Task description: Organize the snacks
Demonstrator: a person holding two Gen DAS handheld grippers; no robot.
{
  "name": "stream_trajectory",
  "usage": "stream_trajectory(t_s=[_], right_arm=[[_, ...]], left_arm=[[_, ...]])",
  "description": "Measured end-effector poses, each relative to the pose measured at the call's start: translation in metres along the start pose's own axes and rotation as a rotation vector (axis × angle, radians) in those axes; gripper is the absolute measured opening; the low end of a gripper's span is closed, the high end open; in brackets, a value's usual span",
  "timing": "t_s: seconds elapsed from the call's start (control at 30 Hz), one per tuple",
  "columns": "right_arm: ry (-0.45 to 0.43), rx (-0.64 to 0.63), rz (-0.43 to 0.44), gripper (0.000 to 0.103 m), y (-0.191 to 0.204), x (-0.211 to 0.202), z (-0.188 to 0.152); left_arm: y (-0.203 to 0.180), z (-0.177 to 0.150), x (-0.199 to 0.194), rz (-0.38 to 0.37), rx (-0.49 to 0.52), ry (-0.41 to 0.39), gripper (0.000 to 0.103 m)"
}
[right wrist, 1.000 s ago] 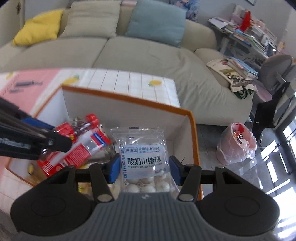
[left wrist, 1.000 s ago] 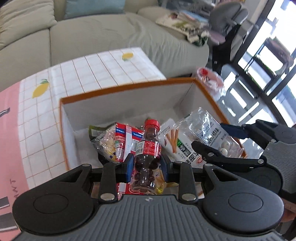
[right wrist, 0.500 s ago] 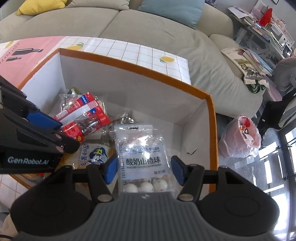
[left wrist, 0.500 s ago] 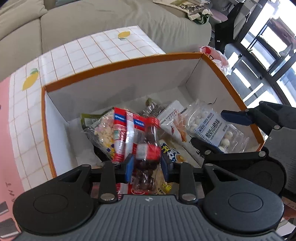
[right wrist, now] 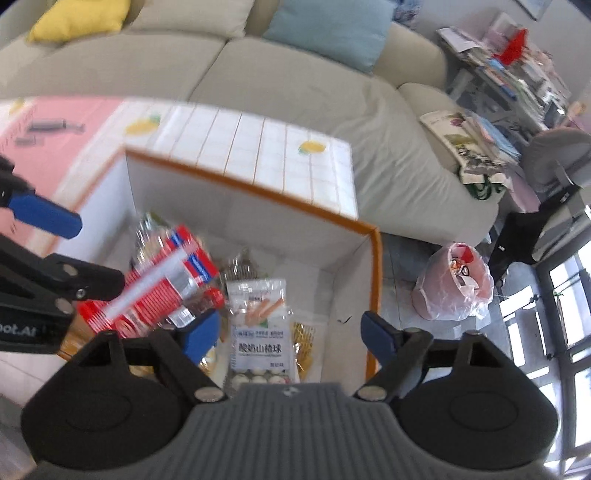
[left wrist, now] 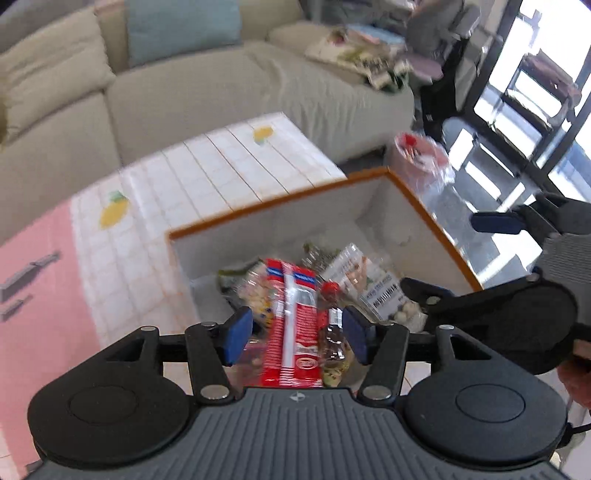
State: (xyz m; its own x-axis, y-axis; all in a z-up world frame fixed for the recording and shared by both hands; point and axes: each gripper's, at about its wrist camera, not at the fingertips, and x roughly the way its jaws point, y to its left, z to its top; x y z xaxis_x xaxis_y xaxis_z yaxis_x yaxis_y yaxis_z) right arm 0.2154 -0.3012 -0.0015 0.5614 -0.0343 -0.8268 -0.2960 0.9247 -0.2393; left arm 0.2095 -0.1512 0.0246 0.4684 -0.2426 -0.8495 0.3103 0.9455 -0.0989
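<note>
The right wrist view alone showed the yellow cushion (right wrist: 79, 16) on the sofa (right wrist: 295, 92); the left wrist view alone showed a fingertip (left wrist: 576, 380) of the person at the right edge. Both grippers pointed steeply down over the orange-rimmed box (right wrist: 375, 277) on the tiled tablecloth (left wrist: 221, 166). The left gripper (left wrist: 297, 334) was opening, its pads clear of the red-capped bottle (left wrist: 332, 325) and red packet (left wrist: 291, 332) lying below. The right gripper (right wrist: 291, 334) was opening, released above the white yogurt-ball bag (right wrist: 260, 343) in the box's near right part.
</note>
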Motion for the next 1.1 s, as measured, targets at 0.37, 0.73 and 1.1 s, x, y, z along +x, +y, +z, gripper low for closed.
stream_trajectory(t_s=[0.37, 0.73, 1.1], right_arm=[[-0.290, 0.148, 0.033, 0.094, 0.032, -0.130, -0.009], [-0.468, 0.290, 0.022, 0.100, 0.097, -0.187, -0.066], [-0.531, 0.286, -0.034, 0.100, 0.141, -0.197, -0.110]], left_arm=[[0.018, -0.054, -0.126, 0.142, -0.004, -0.329, 0.067], [0.014, -0.136, -0.174, 0.344, 0.013, -0.531, 0.076], [0.036, -0.175, -0.154, 0.271, -0.129, -0.487, 0.080]])
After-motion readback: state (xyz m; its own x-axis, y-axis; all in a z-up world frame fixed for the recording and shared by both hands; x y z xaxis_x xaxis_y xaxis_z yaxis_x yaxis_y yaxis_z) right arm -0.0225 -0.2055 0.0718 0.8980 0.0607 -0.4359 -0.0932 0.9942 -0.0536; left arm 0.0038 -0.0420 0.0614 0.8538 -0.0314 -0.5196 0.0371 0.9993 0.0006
